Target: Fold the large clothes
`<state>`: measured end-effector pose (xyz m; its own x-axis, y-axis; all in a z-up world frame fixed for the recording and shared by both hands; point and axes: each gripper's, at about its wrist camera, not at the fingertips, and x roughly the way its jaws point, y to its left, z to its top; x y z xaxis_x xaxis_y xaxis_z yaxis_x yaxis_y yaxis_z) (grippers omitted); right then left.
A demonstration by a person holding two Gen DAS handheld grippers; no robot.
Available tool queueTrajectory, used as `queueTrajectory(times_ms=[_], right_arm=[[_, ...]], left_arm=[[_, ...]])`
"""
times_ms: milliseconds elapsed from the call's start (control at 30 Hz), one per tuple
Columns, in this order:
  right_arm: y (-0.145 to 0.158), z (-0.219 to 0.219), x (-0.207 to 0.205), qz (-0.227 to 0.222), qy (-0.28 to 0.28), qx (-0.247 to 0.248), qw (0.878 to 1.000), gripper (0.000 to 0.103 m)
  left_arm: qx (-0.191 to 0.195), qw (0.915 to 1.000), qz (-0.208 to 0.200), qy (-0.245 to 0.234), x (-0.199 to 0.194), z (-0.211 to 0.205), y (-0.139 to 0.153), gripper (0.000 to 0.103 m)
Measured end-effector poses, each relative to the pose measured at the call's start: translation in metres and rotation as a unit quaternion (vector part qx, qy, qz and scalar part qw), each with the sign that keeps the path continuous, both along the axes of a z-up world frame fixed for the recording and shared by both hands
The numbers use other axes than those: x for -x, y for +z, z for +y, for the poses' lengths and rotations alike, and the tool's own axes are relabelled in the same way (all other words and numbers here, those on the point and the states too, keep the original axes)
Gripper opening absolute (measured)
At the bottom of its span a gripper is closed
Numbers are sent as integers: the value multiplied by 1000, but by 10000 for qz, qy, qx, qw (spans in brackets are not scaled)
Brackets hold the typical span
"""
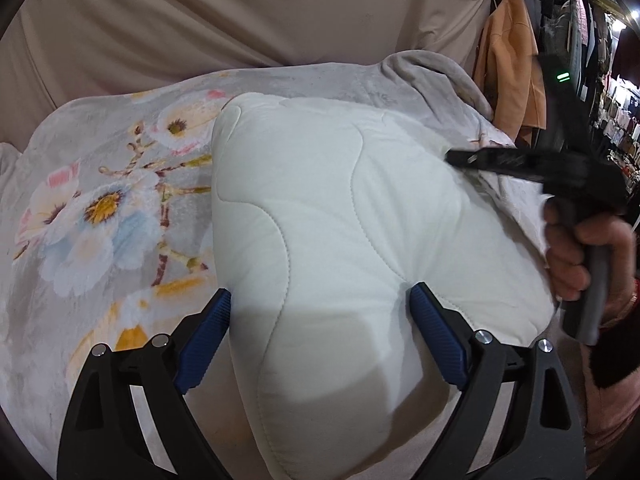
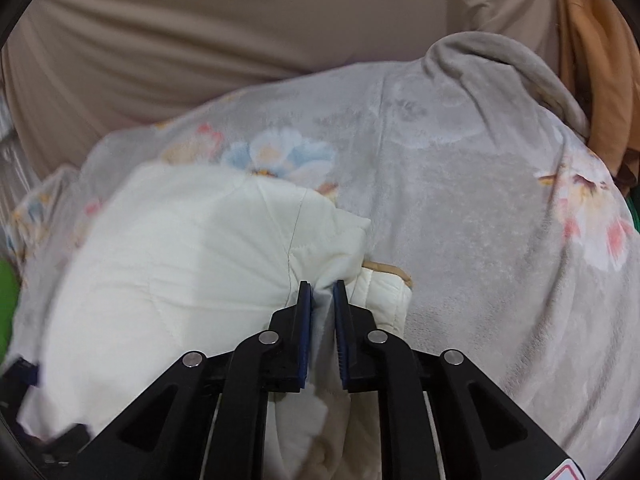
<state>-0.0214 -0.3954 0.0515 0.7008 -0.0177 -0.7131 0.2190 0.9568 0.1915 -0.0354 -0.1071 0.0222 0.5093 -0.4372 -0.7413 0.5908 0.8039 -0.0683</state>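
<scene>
Left wrist view: white quilted garment (image 1: 320, 216) is lying bunched and puffy on a grey floral blanket (image 1: 100, 208), wavy stitch lines running across it, padded fold bulging toward the camera. Left hand-held gripper (image 1: 320, 300) is standing spread wide, blue pads (image 1: 208, 328) straddling the thick near fold; both pads are sitting against the fabric's sides, left one at the garment edge, right one dug into a crease. Can't tell if it's squeezing or just bracketing. At right, a person's hand (image 1: 576, 256) is gripping the handle of the right hand-held gripper (image 1: 460, 158), blurred, its tip sitting on the garment's far right edge. Beige cloth (image 1: 240, 20) is hanging behind; an orange garment (image 1: 508, 72) is hanging at upper right by a rack of clothes.

Right wrist view: same white garment (image 2: 180, 248) is lying on the blanket (image 2: 480, 220), left of centre, slightly blurred. Right hand-held gripper (image 2: 320, 292) is nearly pressed together, narrow gap only, pinching a gathered fold of white fabric; cloth is puckering in radiating creases from the pinch. A tan trim strip (image 2: 386, 270) is showing just right of the tips on a folded-over quilted edge.
</scene>
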Motion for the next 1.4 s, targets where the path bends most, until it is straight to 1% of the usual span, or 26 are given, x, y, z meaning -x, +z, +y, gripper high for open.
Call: queueTrajectory(times_ms=[100, 133, 200, 267, 333, 367, 400, 500, 533, 600, 633, 700, 767, 800, 833, 867, 933, 1000, 1067, 1100, 1133, 1200, 1233, 1267, 1333, 1400], right_arm=[[27, 14, 27, -324, 99, -97, 9994, 16], [36, 24, 38, -377, 209, -24, 9991, 16], [41, 40, 55, -364, 500, -3, 9981, 16], [37, 56, 72, -250, 809, -64, 9964, 16], [22, 67, 86, -29, 968, -73, 9953, 16], [11, 71, 89, 117, 988, -78, 9950, 15], [-1, 71, 91, 217, 977, -71, 9950, 11], [-32, 70, 96, 159, 890, -189, 9957, 8], [-35, 67, 97, 114, 850, -283, 9959, 8], [-30, 64, 99, 118, 823, -396, 9958, 8], [-24, 61, 101, 117, 791, -501, 9955, 8], [-8, 54, 107, 3, 789, -704, 9944, 8], [11, 45, 113, -243, 669, -682, 9951, 13], [21, 37, 113, -405, 510, -664, 9957, 25], [27, 30, 112, -514, 360, -671, 9958, 42], [30, 24, 109, -575, 242, -666, 9958, 47], [26, 12, 94, -492, 72, -652, 9966, 48], [11, 6, 74, -213, 132, -866, 9959, 48], [-3, 7, 63, -13, 303, -1110, 9934, 23], [-6, 11, 60, -21, 453, -1251, 9911, 13], [-3, 14, 64, -144, 467, -1212, 9914, 10], [13, 19, 79, -592, 470, -977, 9923, 8], [21, 20, 87, -802, 486, -953, 9910, 7], [23, 18, 92, -873, 474, -981, 9902, 7], [11, 16, 87, -624, 401, -841, 9937, 7], [-25, 15, 69, -49, 377, -759, 9964, 9]], left_arm=[[36, 10000, 37, -4, -1, 2, 0, 88], [40, 10000, 37, -7, -1, 3, 0, 88], [48, 10000, 41, -7, -1, 3, 0, 88], [71, 10000, 60, 6, -1, 2, 0, 88], [89, 9999, 79, 3, -1, 3, 0, 88], [86, 9999, 82, -11, -1, 2, -1, 88], [64, 9999, 72, -37, 0, 2, -1, 89], [-117, 9999, -68, -68, 4, -3, -7, 90], [-141, 9999, -84, -48, 5, -3, -8, 90], [-66, 10000, 39, -54, 3, 0, -3, 90], [20, 9999, 105, -72, 2, 4, 3, 89], [119, 9999, 42, -103, 2, 9, 15, 87], [178, 9996, -185, -112, 1, 11, 33, 88], [219, 9994, -239, -117, -1, 11, 38, 90], [293, 9992, -265, -118, -6, 10, 45, 92], [329, 9991, -254, -95, -10, 8, 48, 92], [408, 9990, -158, -44, -23, 2, 51, 92], [379, 9993, -53, 30, -33, -7, 48, 92], [295, 9996, 20, 18, -37, -17, 42, 92], [213, 9998, 36, -8, -37, -22, 39, 92], [160, 9999, 32, -31, -36, -24, 35, 92], [22, 9999, -98, -43, -32, -29, 31, 92], [-41, 9998, -198, -78, -29, -32, 29, 93], [-97, 9995, -264, -105, -26, -34, 28, 93], [-209, 9990, -355, -142, -24, -38, 25, 93], [-331, 9983, -442, -160, -22, -42, 22, 93]])
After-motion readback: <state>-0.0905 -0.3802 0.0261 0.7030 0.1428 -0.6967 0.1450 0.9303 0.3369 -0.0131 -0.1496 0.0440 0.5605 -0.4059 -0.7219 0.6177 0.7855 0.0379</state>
